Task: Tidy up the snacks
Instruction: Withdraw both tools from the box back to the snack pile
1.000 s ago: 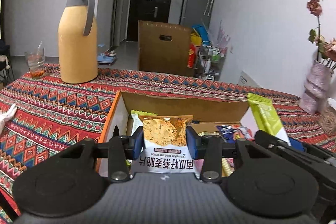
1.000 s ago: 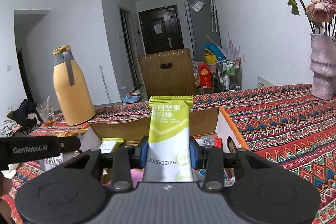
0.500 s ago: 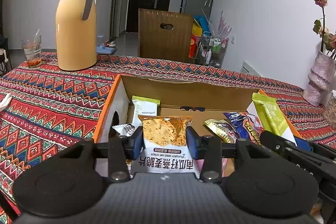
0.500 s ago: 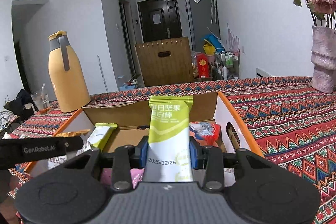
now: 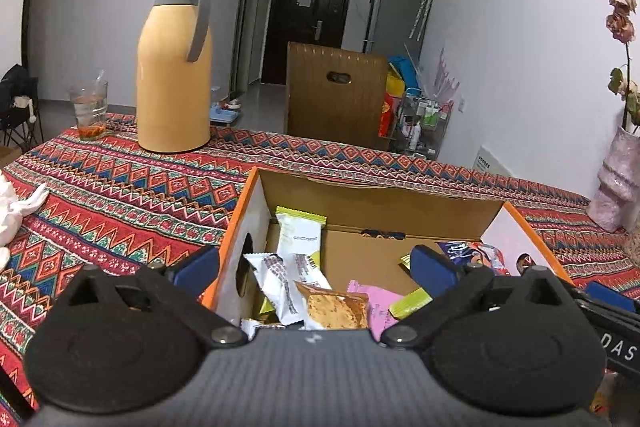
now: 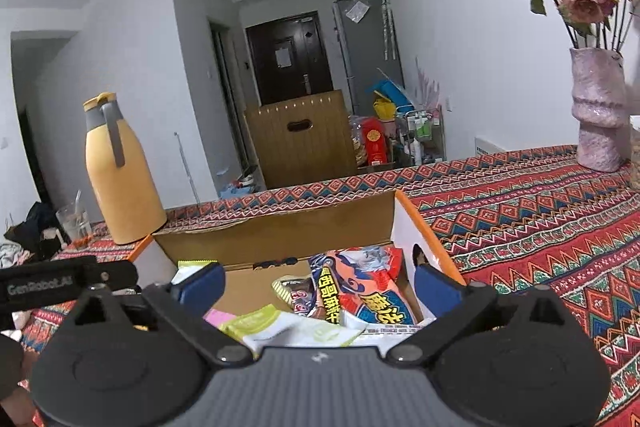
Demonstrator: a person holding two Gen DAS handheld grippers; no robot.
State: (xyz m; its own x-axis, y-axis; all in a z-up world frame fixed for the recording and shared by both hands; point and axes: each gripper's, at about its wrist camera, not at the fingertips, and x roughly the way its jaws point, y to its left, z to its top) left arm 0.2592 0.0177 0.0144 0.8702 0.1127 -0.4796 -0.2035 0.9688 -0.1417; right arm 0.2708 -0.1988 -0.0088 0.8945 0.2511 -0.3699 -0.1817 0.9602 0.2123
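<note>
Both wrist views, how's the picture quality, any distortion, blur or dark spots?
Left wrist view: strong fisheye bending, dark vignette at the corners, the tall yellow thermos jug sharp, dim even indoor light. Right wrist view: same barrel distortion curving the walls, the pink textured vase slightly soft at the edge, snacks in the open cardboard box readable, no glare.

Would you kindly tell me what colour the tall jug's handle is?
Grey, on the yellow-orange jug; clearest in the left wrist view.
</note>
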